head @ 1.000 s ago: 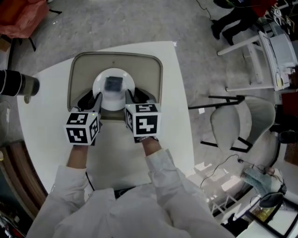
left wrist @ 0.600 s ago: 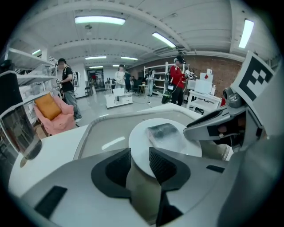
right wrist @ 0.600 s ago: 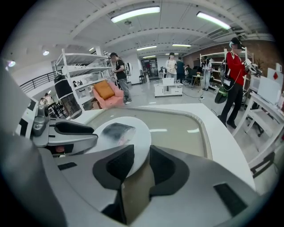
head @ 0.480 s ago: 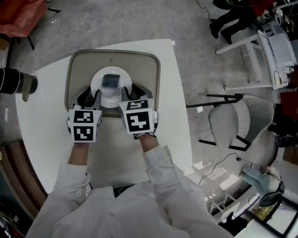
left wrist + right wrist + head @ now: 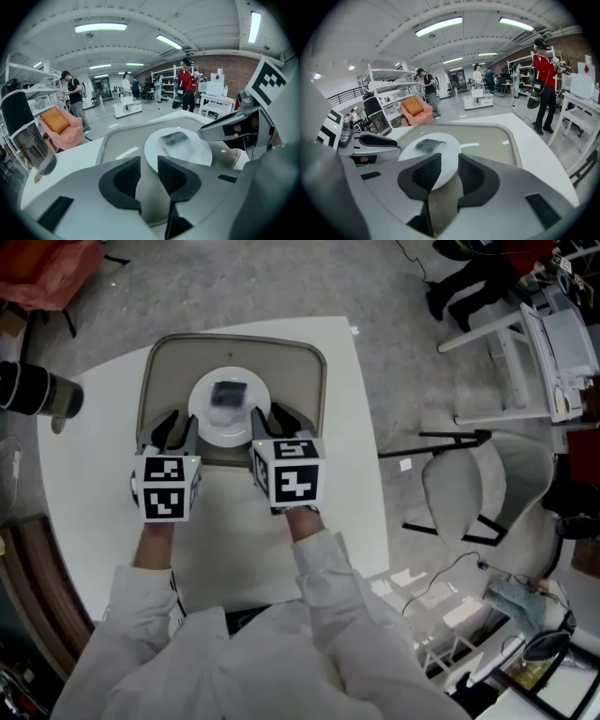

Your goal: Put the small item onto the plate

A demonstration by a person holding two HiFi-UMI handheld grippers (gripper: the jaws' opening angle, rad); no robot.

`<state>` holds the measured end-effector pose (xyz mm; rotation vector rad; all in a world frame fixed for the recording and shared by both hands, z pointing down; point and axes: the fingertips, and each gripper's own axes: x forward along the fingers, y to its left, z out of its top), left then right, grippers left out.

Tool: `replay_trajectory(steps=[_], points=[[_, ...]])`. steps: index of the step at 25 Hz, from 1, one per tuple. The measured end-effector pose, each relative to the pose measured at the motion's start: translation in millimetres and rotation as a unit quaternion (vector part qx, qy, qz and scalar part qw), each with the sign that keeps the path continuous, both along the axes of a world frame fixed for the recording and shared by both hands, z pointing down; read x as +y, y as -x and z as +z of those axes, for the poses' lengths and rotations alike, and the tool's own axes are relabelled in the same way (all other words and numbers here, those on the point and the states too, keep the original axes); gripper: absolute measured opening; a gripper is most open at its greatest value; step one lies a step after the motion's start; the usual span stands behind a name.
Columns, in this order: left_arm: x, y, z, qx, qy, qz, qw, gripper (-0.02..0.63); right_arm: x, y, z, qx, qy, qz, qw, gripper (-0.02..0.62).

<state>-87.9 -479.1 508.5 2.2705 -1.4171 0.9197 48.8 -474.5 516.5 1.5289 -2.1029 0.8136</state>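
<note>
A small dark grey item (image 5: 227, 395) lies in the middle of the white plate (image 5: 208, 427), which stands in a beige tray (image 5: 295, 381) on the white table. My left gripper (image 5: 175, 430) hovers at the plate's left near side and my right gripper (image 5: 274, 420) at its right near side. Each is open with nothing between its pads. In the left gripper view the item (image 5: 176, 140) rests on the plate (image 5: 157, 157) just beyond my left gripper (image 5: 149, 171). The right gripper view shows the plate (image 5: 450, 145) past my right gripper (image 5: 449, 171).
A dark cylinder (image 5: 37, 395) stands at the table's left edge. A grey chair (image 5: 478, 484) sits off the table's right side. The table's right edge (image 5: 370, 427) runs close to the tray. People stand far back in the room.
Both grippers have stayed at the tray's near edge. The left one has edged a little left, away from the plate. The item has stayed on the plate.
</note>
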Motion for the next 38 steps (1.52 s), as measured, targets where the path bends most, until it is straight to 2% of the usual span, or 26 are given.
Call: replay_trajectory(steps=[6,10,14,23,26,32,38], points=[[20.3,-4.2,-25.7,0.015,-0.015,0.003,0.9998,0.114,21.0,3.2,-25.9,-0.017,-0.029,-0.016,0.999,0.101],[44.8,-11.6,-51.1,0.041,-0.029,0.012,0.9987,0.112,47.1,10.0,-50.1,-0.037,-0.05,-0.037,0.997,0.098],[80.1,-13.5,-76.3,0.058,-0.052,0.008,0.9969,0.112,81.7,13.5,-79.0,-0.044,-0.082,-0.072,0.993,0.046],[171.1,-27.3,-104.6,0.092,-0.077,-0.003,0.9928,0.109,167.6,4.7,-126.7,-0.049,-0.146,-0.101,0.983,0.021],[199.8,-27.7,-112.6,0.102,-0.088,-0.011,0.9909,0.102,193.3,5.3,-132.8,-0.053,-0.149,-0.112,0.981,0.017],[248.5,-19.8,-129.8,0.117,-0.112,-0.031,0.9864,0.037,235.0,9.8,-145.4,-0.051,-0.158,-0.142,0.976,0.015],[292.9,-16.2,-136.9,0.12,-0.117,-0.017,0.9858,0.02,275.5,17.6,-143.2,-0.03,-0.153,-0.181,0.971,0.015]])
